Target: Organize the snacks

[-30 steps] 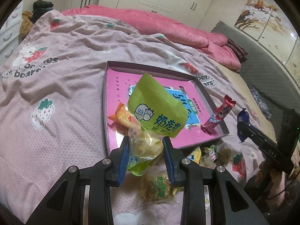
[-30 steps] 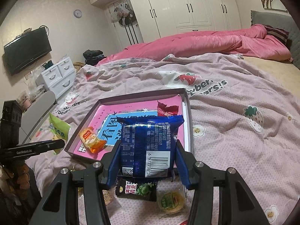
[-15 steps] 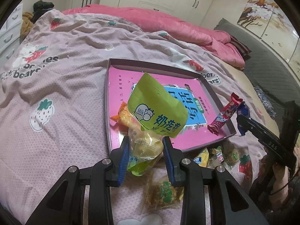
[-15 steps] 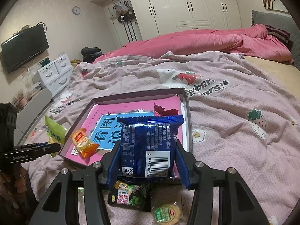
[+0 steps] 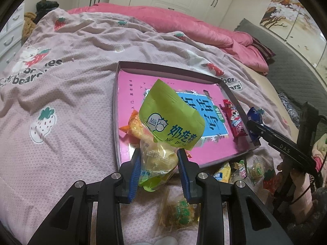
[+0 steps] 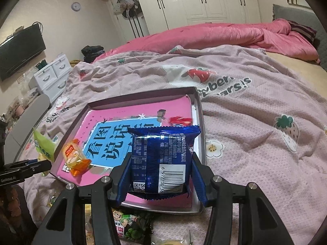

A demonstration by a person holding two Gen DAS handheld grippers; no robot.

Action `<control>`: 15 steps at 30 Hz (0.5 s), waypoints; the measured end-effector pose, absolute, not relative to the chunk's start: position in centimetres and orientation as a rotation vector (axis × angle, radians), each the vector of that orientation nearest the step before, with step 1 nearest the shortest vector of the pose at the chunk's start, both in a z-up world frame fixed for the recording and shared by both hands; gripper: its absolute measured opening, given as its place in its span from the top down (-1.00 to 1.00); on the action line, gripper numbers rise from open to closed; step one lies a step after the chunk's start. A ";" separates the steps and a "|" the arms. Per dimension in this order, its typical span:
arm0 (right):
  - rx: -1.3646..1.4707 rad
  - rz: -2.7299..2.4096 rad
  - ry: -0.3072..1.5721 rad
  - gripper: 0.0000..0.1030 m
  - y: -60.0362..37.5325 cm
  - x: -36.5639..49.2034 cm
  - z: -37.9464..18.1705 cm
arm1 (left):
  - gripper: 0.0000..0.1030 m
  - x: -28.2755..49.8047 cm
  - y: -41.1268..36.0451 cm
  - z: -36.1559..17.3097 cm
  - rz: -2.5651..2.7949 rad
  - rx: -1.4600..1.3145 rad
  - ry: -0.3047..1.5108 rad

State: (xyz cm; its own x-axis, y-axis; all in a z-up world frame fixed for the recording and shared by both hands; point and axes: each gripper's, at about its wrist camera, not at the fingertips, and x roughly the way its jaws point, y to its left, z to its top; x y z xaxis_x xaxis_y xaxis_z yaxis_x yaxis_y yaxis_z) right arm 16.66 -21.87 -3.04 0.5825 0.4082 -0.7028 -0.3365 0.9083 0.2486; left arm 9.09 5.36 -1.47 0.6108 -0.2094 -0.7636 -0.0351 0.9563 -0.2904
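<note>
bed cover: pale pink strawberry quilt (image 6: pixel 255 110)
duvet: bright pink (image 6: pixel 214 34), bunched behind the quilt
wardrobe: white doors (image 6: pixel 204 0) beyond the duvet
television (image 6: pixel 20 49): far left of the quilt

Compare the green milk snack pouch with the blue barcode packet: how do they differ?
Colour: the green milk snack pouch is lime green with a cow logo; the blue barcode packet is glossy dark blue with a white barcode.
Build: the pouch has a clear lower part showing yellowish pieces; the packet is opaque.
Holder: the pouch is in the left gripper, the packet in the right gripper.
Shared: both are gripped in front of the pink tray.
</note>
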 end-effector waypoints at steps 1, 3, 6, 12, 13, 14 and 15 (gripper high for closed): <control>0.093 0.434 0.845 -0.03 -21.9 16.7 -3.1 | 0.31 9.2 5.4 -1.5 -0.100 -0.291 0.913; 0.093 0.435 0.849 -0.03 -21.9 16.8 -3.3 | 0.31 9.3 5.5 -1.7 -0.098 -0.294 0.916; 0.090 0.435 0.858 -0.03 -21.7 17.1 -3.5 | 0.31 9.5 5.4 -1.9 -0.096 -0.293 0.919; 0.072 0.434 0.871 -0.03 -21.4 17.1 -4.0 | 0.31 9.9 5.4 -2.3 -0.087 -0.292 0.928; 0.070 0.433 0.870 -0.03 -21.3 17.1 -4.1 | 0.31 10.0 5.4 -2.3 -0.087 -0.293 0.929; 0.069 0.434 0.870 -0.03 -21.3 17.1 -4.1 | 0.31 10.1 5.5 -2.4 -0.085 -0.292 0.930; 0.068 0.432 0.869 -0.03 -21.3 17.0 -4.1 | 0.31 10.1 5.5 -2.4 -0.085 -0.290 0.931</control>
State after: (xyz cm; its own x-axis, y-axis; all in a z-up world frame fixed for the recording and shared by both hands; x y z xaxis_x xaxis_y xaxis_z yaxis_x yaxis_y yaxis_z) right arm 17.03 -21.32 -4.07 0.5651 0.3945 -0.7246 -0.3396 0.9117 0.2315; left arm 10.11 5.48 -2.44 0.5970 -0.1964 -0.7778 -0.0529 0.9578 -0.2825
